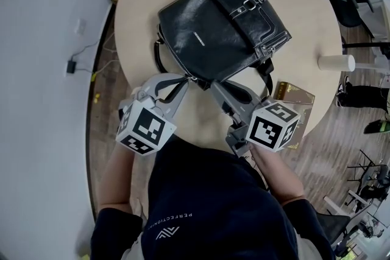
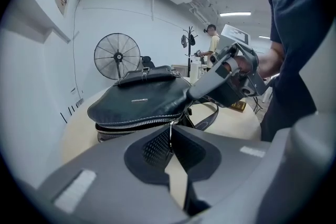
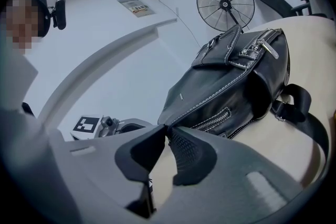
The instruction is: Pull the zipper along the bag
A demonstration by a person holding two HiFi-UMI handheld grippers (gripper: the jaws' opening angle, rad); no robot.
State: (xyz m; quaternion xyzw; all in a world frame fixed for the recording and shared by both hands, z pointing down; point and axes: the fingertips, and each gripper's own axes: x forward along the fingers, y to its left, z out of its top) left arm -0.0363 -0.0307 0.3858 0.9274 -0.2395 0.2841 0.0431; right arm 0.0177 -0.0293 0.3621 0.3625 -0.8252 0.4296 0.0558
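- The left gripper has its jaws clenched on the thin metal pull of the zip. The grip looks to sit low on the tab, so I would make the squeeze firm before any travel.
- The right gripper pinches the near corner of the bag, just beside that pull. This is the anchor, and it should not shift while the other hand moves.
- Draw the pull in line with the zip's teeth, which run along the bag's side away from the held corner (a tug upward or outward would likely only lift the tab, or slip it from the jaws).
- Let the two grippers part along that one line, so the leather is taut and the slider does not bunch the seam ahead of it.
- The bag lies flat on the round tabletop, flap side up, with its near corner toward the person. It is soft, and may drag across the surface if the anchor slackens.
- The strap curls loose beside the bag, clear of the zip's path as far as can be seen.
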